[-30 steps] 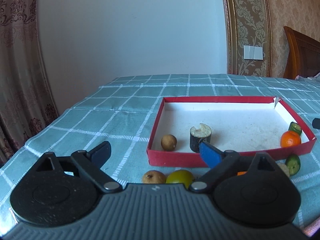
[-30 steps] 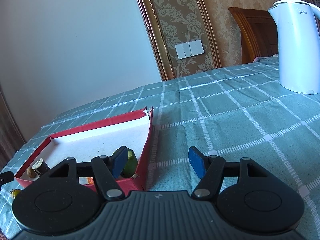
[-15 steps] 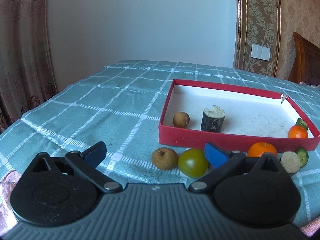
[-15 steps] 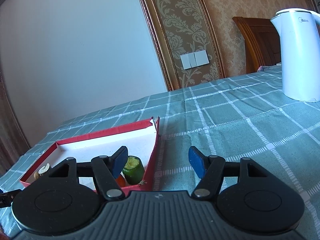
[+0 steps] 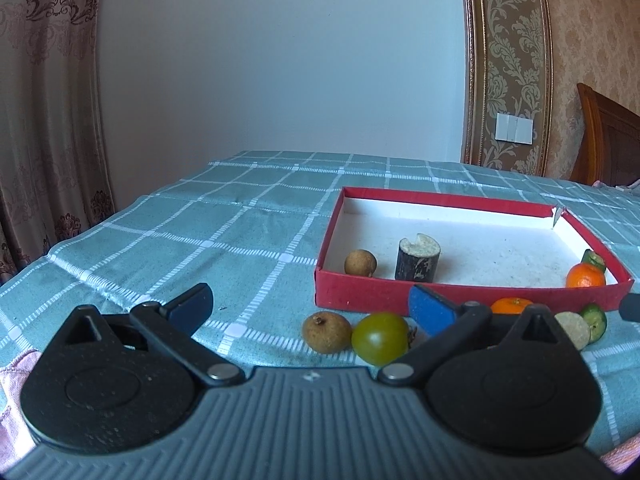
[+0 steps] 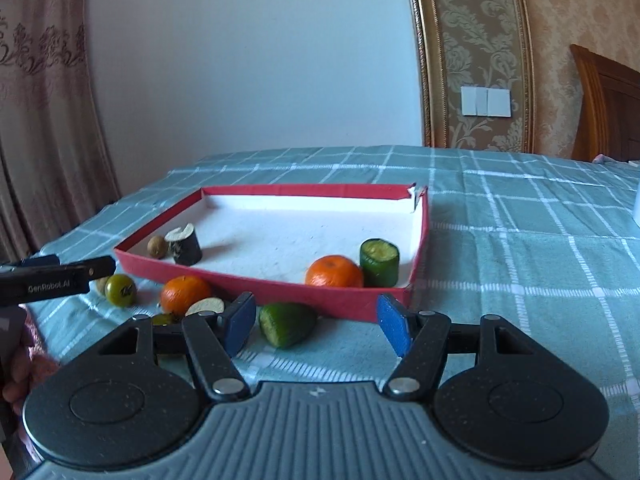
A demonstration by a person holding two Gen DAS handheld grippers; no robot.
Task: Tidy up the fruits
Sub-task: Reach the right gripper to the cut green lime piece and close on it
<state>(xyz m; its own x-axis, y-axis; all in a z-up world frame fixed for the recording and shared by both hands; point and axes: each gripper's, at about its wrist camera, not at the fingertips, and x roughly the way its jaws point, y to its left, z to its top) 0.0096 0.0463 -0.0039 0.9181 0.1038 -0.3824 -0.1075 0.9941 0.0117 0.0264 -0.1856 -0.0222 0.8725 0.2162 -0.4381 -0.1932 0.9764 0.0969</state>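
- The left gripper (image 5: 310, 306) has its fingers wide apart and empty, hovering low over the tablecloth (image 5: 224, 232) near the table's front edge, with a brown longan (image 5: 326, 332) and a green tomato (image 5: 380, 338) lying between them.
- The right gripper (image 6: 316, 320) is likewise spread and holding nothing; a green cucumber chunk (image 6: 286, 324) lies between its fingers, just outside the front wall of the red box (image 6: 280, 286).
- Loose in front of the box's front wall: an orange (image 6: 185, 294), a pale round slice (image 6: 206, 306), the tomato, the longan and the cucumber chunk.
- Already inside: a second longan (image 5: 360, 262) and a dark cut stub (image 5: 417, 258) at the front-left corner, another orange (image 6: 334, 272) and an upright cucumber piece (image 6: 379, 262) at the front-right corner.
- Handling, as I judge it: all are light. The tomato is smooth, round and soft, so it is likely to roll or squirt out; take it across its widest middle with a gentle squeeze. The longan's shell looks rougher and stiffer and should grip more easily. The cucumber chunk is best pinched on its curved skin, not on the wet cut faces.
- Room: the middle and back of the box are bare, and its low wall needs only a small lift. The fruits touch or crowd each other along the front wall, so a finger could nudge a neighbour toward the table's front edge; the two tools are also near each other there.
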